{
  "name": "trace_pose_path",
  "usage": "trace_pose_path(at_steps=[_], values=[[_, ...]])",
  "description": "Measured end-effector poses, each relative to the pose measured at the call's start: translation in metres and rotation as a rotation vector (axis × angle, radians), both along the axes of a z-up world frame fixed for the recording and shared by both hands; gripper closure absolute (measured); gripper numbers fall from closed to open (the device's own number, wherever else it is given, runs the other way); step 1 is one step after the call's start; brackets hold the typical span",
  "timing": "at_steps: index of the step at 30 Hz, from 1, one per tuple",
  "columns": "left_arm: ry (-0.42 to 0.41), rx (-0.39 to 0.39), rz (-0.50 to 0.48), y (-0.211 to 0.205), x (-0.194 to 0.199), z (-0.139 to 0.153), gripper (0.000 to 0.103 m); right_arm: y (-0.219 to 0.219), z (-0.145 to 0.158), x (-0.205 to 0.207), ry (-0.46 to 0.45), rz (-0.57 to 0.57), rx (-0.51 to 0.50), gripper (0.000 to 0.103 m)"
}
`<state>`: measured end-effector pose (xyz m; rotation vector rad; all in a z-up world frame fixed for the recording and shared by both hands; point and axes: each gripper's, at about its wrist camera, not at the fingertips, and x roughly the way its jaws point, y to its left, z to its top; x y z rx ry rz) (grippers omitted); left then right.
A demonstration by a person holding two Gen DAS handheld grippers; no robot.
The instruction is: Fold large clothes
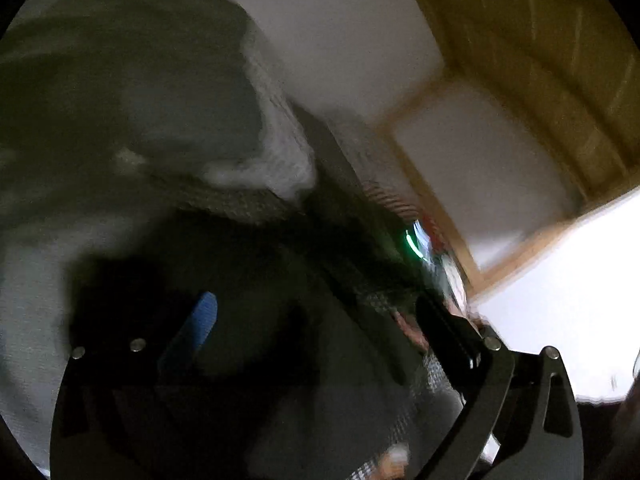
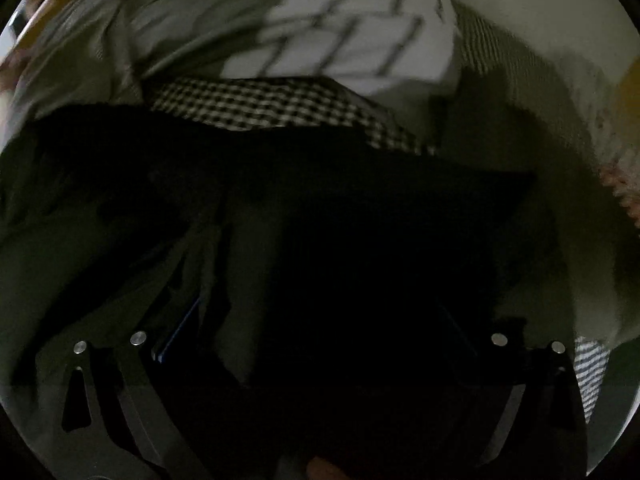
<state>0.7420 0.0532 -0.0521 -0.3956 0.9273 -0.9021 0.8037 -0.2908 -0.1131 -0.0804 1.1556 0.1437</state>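
Grey-green cloth, a large garment (image 1: 120, 92), fills most of the left wrist view, bunched and draped from the upper left down to the left hand-held gripper (image 1: 320, 336). Its pale knitted hem (image 1: 276, 152) runs along the fold just ahead of the fingers. The cloth lies between and over the fingers; the blue pad (image 1: 202, 318) of one finger shows against it, and the other finger (image 1: 448, 328) stands well apart on the right, so the jaws are spread wide with fabric sagging between them. Whether any cloth is pinched cannot be told. Beyond the garment, a white wall (image 1: 340, 40) and a wooden frame (image 1: 520, 60) show, blurred.

In the right wrist view the same dark cloth (image 2: 80, 220) spreads across the lower half, deep in shadow, covering the space between the fingers of the right hand-held gripper (image 2: 320, 320). One blue pad edge (image 2: 180, 332) is just visible on the left; the other finger is lost in the dark, so I cannot tell how this gripper stands. Past the dark cloth lie a black-and-white checked fabric (image 2: 260, 108) and, behind it, a white piece with a thin dark grid (image 2: 360, 40). A small striped cloth (image 2: 592, 372) shows at the right edge.
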Motion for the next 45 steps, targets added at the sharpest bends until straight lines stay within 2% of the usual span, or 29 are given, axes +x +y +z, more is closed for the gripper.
trace_pose_path(at_steps=[2, 4, 8, 10, 12, 13, 14, 16, 17, 18, 19, 21, 23, 24, 26, 28, 30, 31, 32, 33, 34, 35, 36, 39, 41, 42, 43, 44, 45], values=[[0.025, 0.256, 0.004, -0.052, 0.005, -0.021, 0.006, 0.0, 0.006, 0.001, 0.0, -0.016, 0.026, 0.003], [0.022, 0.43, 0.071, -0.078, 0.024, -0.045, 0.006, -0.006, 0.017, -0.001, -0.016, -0.024, 0.048, 0.003], [0.019, 0.587, 0.202, -0.088, 0.067, -0.077, 0.006, -0.047, 0.045, -0.017, -0.08, -0.072, 0.148, 0.003], [0.015, 0.595, 0.23, -0.084, 0.076, -0.078, 0.006, -0.072, 0.061, -0.027, -0.136, -0.099, 0.1, 0.003], [0.002, 0.585, 0.273, -0.078, 0.083, -0.077, 0.006, -0.101, 0.066, -0.031, -0.178, -0.147, -0.058, 0.003], [0.0, 0.58, 0.288, -0.076, 0.084, -0.077, 0.006, -0.111, 0.061, -0.028, -0.165, -0.167, -0.118, 0.003], [-0.003, 0.575, 0.304, -0.075, 0.089, -0.079, 0.006, -0.125, 0.047, -0.023, -0.109, -0.178, -0.156, 0.003], [-0.012, 0.569, 0.322, -0.071, 0.088, -0.079, 0.006, -0.142, 0.014, -0.013, 0.028, -0.127, -0.046, 0.011], [-0.021, 0.578, 0.325, -0.074, 0.088, -0.081, 0.006, -0.145, -0.001, -0.01, 0.079, -0.11, -0.011, 0.034], [-0.029, 0.581, 0.325, -0.073, 0.087, -0.082, 0.006, -0.148, -0.011, -0.01, 0.095, -0.11, 0.014, 0.04], [-0.035, 0.581, 0.325, -0.072, 0.085, -0.082, 0.006, -0.151, -0.013, -0.012, 0.087, -0.111, 0.042, 0.045], [-0.039, 0.567, 0.326, -0.065, 0.079, -0.08, 0.006, -0.161, -0.011, -0.013, 0.069, -0.137, 0.104, 0.068], [-0.038, 0.535, 0.329, -0.059, 0.075, -0.078, 0.006, -0.186, -0.003, -0.014, 0.015, -0.243, 0.198, 0.082], [-0.039, 0.516, 0.331, -0.055, 0.073, -0.076, 0.006, -0.203, 0.001, -0.016, -0.013, -0.305, 0.27, 0.085], [-0.049, 0.486, 0.336, -0.049, 0.066, -0.073, 0.006, -0.216, -0.001, -0.017, -0.014, -0.338, 0.324, 0.085], [-0.055, 0.471, 0.35, -0.046, 0.063, -0.071, 0.006, -0.208, 0.001, -0.019, -0.026, -0.314, 0.27, 0.084], [-0.075, 0.453, 0.381, -0.044, 0.051, -0.059, 0.006, -0.196, 0.017, -0.032, -0.095, -0.294, 0.215, 0.081], [-0.109, 0.427, 0.377, -0.043, 0.039, -0.05, 0.006, -0.185, 0.039, -0.047, -0.168, -0.281, 0.166, 0.075], [-0.129, 0.411, 0.363, -0.043, 0.03, -0.044, 0.006, -0.179, 0.052, -0.056, -0.227, -0.268, 0.141, 0.045], [-0.176, 0.406, 0.336, -0.046, 0.012, -0.034, 0.006, -0.162, 0.075, -0.08, -0.348, -0.234, 0.107, 0.005], [-0.221, 0.431, 0.318, -0.052, -0.005, -0.028, 0.006, -0.148, 0.084, -0.09, -0.402, -0.185, 0.098, 0.003], [-0.283, 0.467, 0.29, -0.063, -0.029, -0.022, 0.006, -0.125, 0.09, -0.101, -0.405, -0.104, 0.081, 0.003], [-0.314, 0.483, 0.275, -0.07, -0.043, -0.021, 0.006, -0.09, 0.091, -0.112, -0.368, -0.003, 0.055, 0.003], [-0.401, 0.593, 0.232, -0.112, -0.082, -0.033, 0.006, -0.02, 0.074, -0.124, -0.289, 0.106, 0.008, 0.003], [-0.385, 0.671, 0.234, -0.125, -0.082, -0.051, 0.006, 0.021, 0.036, -0.117, -0.168, 0.149, -0.072, 0.003], [-0.328, 0.688, 0.256, -0.122, -0.075, -0.069, 0.006, 0.027, 0.024, -0.114, -0.156, 0.143, -0.115, 0.003], [-0.281, 0.654, 0.273, -0.114, -0.069, -0.082, 0.006, 0.028, 0.009, -0.112, -0.158, 0.133, -0.162, 0.003], [-0.245, 0.585, 0.289, -0.098, -0.063, -0.092, 0.005, 0.022, 0.0, -0.112, -0.147, 0.129, -0.145, 0.003], [-0.238, 0.568, 0.29, -0.091, -0.062, -0.094, 0.005, 0.009, -0.004, -0.111, -0.126, 0.111, -0.095, 0.003]])
